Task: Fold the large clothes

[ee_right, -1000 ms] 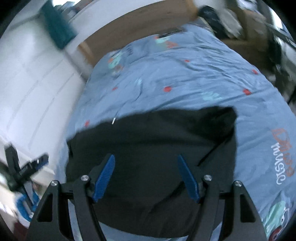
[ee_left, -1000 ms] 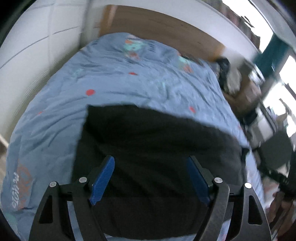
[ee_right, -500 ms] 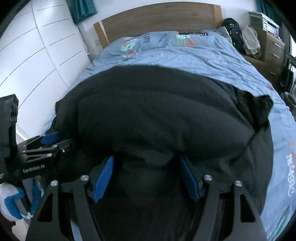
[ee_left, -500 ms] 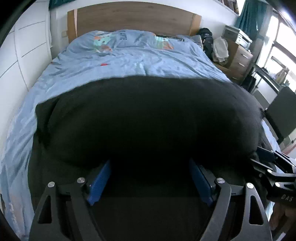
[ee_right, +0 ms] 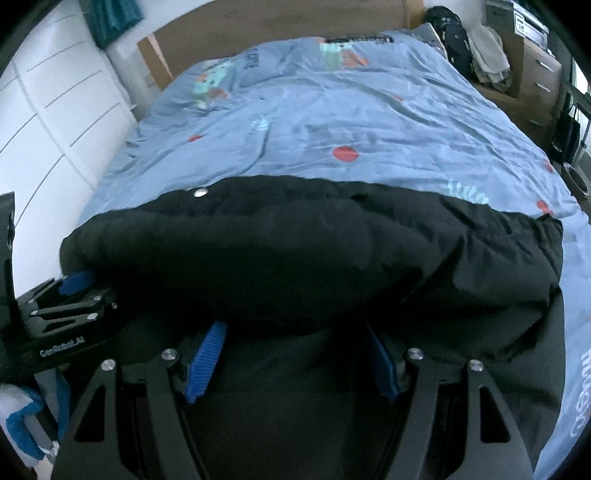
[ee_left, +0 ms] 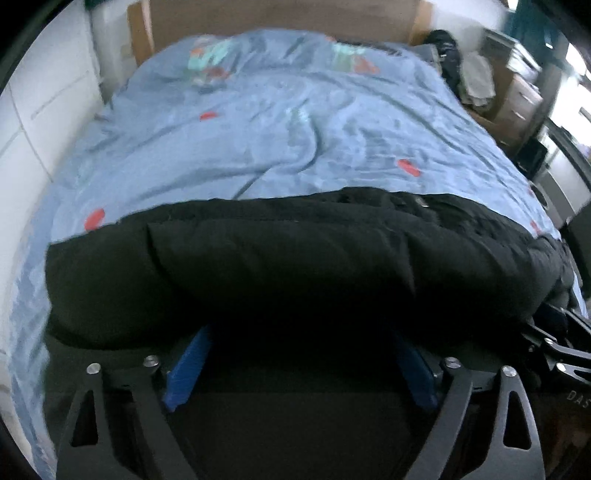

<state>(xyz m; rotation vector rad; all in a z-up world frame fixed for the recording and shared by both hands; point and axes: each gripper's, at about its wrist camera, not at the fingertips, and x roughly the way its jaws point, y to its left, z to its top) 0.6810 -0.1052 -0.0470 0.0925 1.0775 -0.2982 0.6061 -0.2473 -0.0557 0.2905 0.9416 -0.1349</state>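
A black padded jacket point(ee_left: 295, 258) lies across the near part of the bed, its near half doubled forward into a thick roll point(ee_right: 295, 240). My left gripper point(ee_left: 301, 332) has its fingertips hidden under that roll. Its jaws are opening, with black cloth between the blue pads point(ee_left: 188, 369). My right gripper point(ee_right: 295, 326) is tucked under the roll further right, its jaws closed on the thick cloth that fills the gap. Each gripper shows at the edge of the other's view: the left gripper point(ee_right: 70, 295) and the right gripper point(ee_left: 554, 339).
The light-blue patterned duvet point(ee_left: 295, 129) covers the bed up to a wooden headboard point(ee_right: 277, 22). White cupboard doors point(ee_right: 48, 122) run along the left. A wooden dresser point(ee_right: 535, 74) with clothes and a dark bag point(ee_right: 454, 40) stands at the right. A gloved hand point(ee_right: 18, 424) is at the lower left.
Both grippers have moved forward and down with the jacket's near edge, doubling it over into a roll. The roll has sunk lower onto the bed since half a second ago. The left jaws stand wider.
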